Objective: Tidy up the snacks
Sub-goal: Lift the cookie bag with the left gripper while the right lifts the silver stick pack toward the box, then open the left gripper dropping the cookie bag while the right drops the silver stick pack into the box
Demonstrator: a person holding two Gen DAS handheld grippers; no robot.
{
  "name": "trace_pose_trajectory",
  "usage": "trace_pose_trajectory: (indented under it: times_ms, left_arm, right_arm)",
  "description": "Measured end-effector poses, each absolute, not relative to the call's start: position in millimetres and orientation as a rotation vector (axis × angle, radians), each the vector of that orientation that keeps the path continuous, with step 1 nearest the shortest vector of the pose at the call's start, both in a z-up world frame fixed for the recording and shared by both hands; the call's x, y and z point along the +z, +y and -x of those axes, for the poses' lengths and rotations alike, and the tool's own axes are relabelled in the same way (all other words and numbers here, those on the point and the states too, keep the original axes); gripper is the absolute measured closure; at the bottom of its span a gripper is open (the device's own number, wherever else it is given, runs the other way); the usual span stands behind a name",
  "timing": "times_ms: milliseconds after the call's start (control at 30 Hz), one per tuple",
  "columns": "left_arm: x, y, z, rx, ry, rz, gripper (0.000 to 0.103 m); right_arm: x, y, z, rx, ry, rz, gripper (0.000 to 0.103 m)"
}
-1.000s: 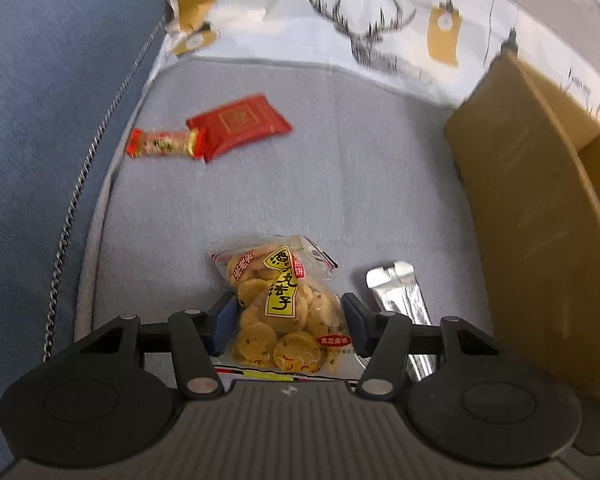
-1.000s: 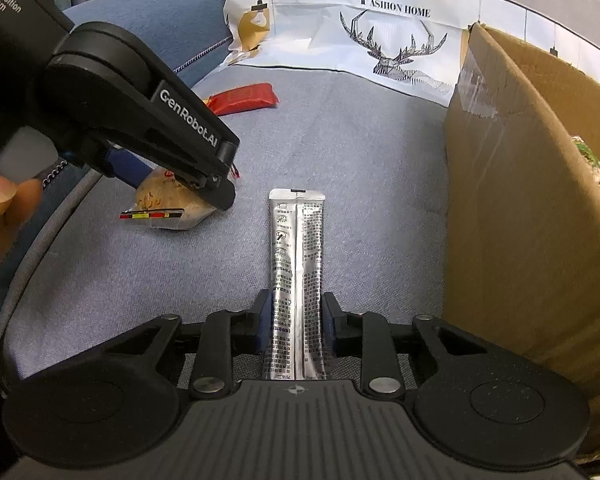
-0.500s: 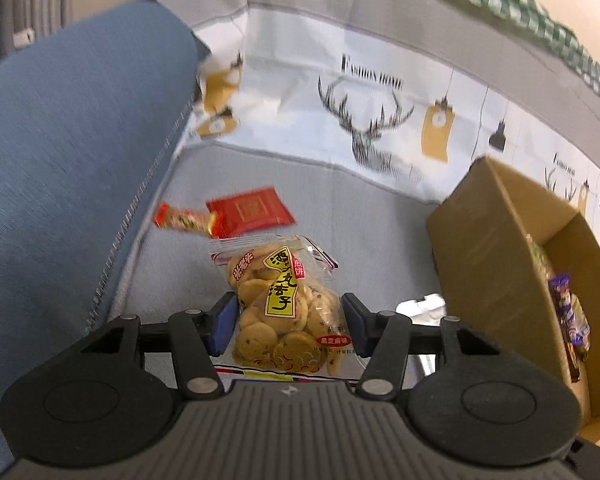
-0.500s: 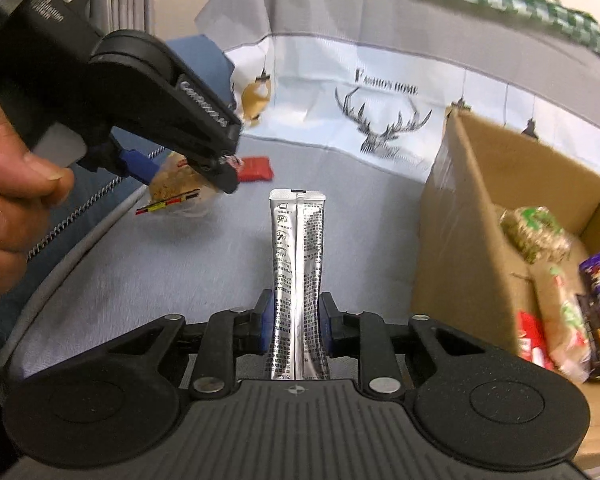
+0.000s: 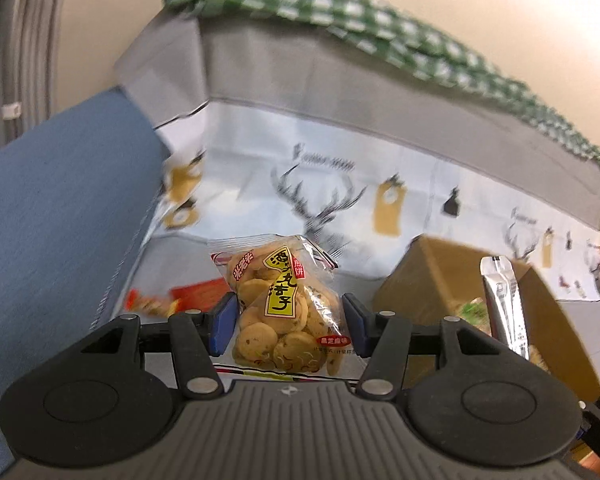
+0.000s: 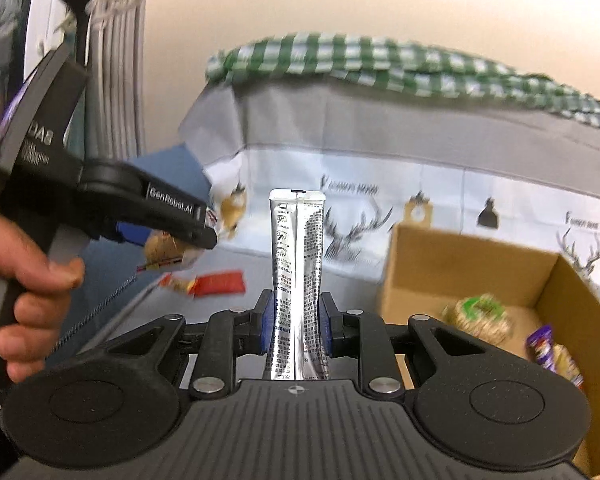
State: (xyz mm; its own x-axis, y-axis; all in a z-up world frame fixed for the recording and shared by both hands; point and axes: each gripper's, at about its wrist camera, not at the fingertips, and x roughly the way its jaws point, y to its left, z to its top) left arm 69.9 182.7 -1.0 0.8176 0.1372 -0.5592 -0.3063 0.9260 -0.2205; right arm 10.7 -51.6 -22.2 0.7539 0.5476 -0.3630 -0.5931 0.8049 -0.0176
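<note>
My left gripper (image 5: pixel 286 320) is shut on a clear bag of small yellow cookies (image 5: pixel 278 312), held up above the grey couch seat. My right gripper (image 6: pixel 296 320) is shut on a long silver sachet (image 6: pixel 297 264) that stands upright between its pads. The same silver sachet (image 5: pixel 502 300) shows at the right in the left wrist view, above the open cardboard box (image 5: pixel 432 276). In the right wrist view the left gripper (image 6: pixel 204 232) hangs at the left with the cookie bag (image 6: pixel 166 250), gripped by a person's hand (image 6: pixel 32 280).
A red packet (image 6: pixel 220 282) and a small orange-red candy wrapper (image 6: pixel 176 282) lie on the seat at the left. The cardboard box (image 6: pixel 460 264) at the right holds several snacks, among them a green-labelled bag (image 6: pixel 480 314). A deer-print cloth (image 6: pixel 380 208) covers the backrest; a blue cushion (image 5: pixel 60 208) flanks the left.
Both grippers have risen off the seat with their snacks and tilted upward, so the backrest and wall now fill the views. The box's inside has come into sight at the right.
</note>
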Motion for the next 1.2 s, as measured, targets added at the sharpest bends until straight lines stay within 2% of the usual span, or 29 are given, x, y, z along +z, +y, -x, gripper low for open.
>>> trace_pose_trajectory:
  times_ms: [533, 933, 1200]
  left_arm:
    - [18, 62, -104, -0.034, 0.394, 0.191, 0.042]
    - [6, 4, -130, -0.180, 0.404, 0.171, 0.042]
    - [3, -3, -134, -0.213, 0.411, 0.169, 0.042]
  right_arm:
    - [0, -165, -64, 0.373, 0.324, -0.016, 0.079]
    - [-9, -200, -81, 0.240, 0.373, -0.040, 0.079]
    - [-12, -202, -83, 0.213, 0.377, -0.031, 0.079]
